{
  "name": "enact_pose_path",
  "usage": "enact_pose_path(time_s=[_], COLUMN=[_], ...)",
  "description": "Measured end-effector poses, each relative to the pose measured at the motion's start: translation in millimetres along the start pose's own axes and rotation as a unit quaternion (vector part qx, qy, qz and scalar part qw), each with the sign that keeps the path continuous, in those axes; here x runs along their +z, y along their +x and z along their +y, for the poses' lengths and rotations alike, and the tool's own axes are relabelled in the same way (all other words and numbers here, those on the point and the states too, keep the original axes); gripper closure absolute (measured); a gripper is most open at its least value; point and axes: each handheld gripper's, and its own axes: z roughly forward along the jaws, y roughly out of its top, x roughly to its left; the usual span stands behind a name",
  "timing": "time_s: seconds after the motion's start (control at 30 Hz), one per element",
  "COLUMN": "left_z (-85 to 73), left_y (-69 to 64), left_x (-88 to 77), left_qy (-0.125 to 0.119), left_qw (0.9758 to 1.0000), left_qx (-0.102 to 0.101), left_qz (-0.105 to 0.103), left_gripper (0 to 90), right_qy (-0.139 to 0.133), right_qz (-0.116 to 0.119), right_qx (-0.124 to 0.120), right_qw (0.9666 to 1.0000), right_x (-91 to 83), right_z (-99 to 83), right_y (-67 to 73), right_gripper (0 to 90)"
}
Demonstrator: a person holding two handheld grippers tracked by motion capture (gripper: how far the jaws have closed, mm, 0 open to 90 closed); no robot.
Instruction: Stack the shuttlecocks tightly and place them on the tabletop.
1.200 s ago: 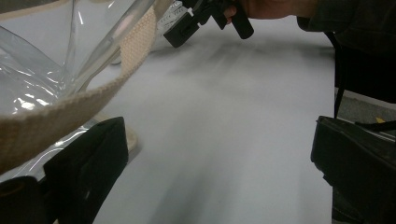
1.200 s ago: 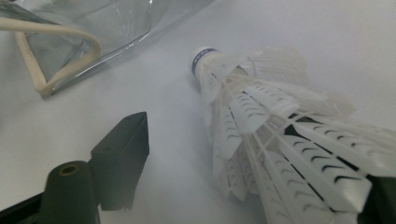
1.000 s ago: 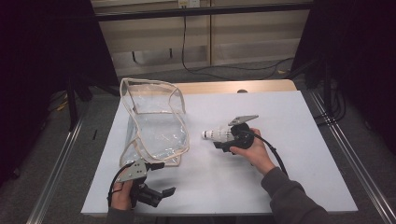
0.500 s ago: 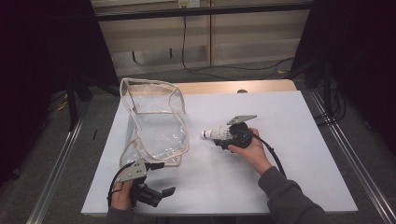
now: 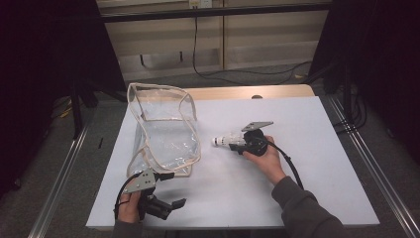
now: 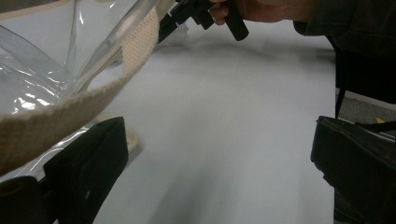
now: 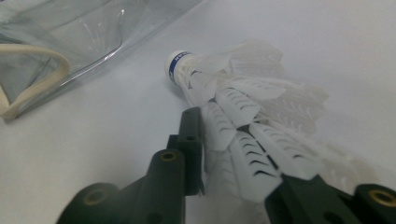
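We see the right gripper (image 5: 236,144) lying low over the white table sheet (image 5: 307,163), just right of the clear bag (image 5: 166,129). Its jaws have just been closing, and in the right gripper view they sit on either side of the shuttlecock (image 7: 243,112), pads against the feather skirt, so we call it clamped on the shuttlecock. The cork tip with its blue band points away from the gripper, toward the bag; in the high view the white tip (image 5: 216,141) pokes out left of the jaws. Whether the shuttlecock rests on the sheet or is lifted just clear we cannot tell; it looks very close to the surface.

The left gripper (image 5: 166,206) sits at the near left of the table, held in the person's left hand (image 5: 130,208), jaws spread wide with nothing between them. In the left gripper view the bag's cream webbing edge (image 6: 70,116) hangs just above and beside one jaw, and the right hand (image 6: 252,9) with its gripper shows far off at the top.

The bag stands with its mouth facing up, its cream trim (image 5: 163,166) running around the rim.
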Motion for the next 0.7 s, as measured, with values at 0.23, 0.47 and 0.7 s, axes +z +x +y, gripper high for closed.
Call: enact_pose_path(time_s=[0.23,0.47,0.7], left_z=[0.2,0.0,0.0], left_y=[-0.3,-0.1,0.2], left_x=[-0.3,0.2,-0.1], left_qy=[0.0,-0.001,0.001], left_qw=[1.0,1.0,1.0], left_qx=[-0.001,-0.001,0.001], left_qz=[0.001,0.0,0.0], left_gripper=[4.1,4.1,4.1], right_qy=[-0.003,0.001,0.0], right_qz=[0.001,0.004,0.009], right_qx=[0.0,-0.003,-0.005], right_qw=[1.0,1.0,0.9999], right_x=[0.4,0.4,-1.3], right_z=[0.2,0.2,0.8], right_y=[0.4,-0.4,-0.8], right_gripper=[80.0,82.2,84.2])
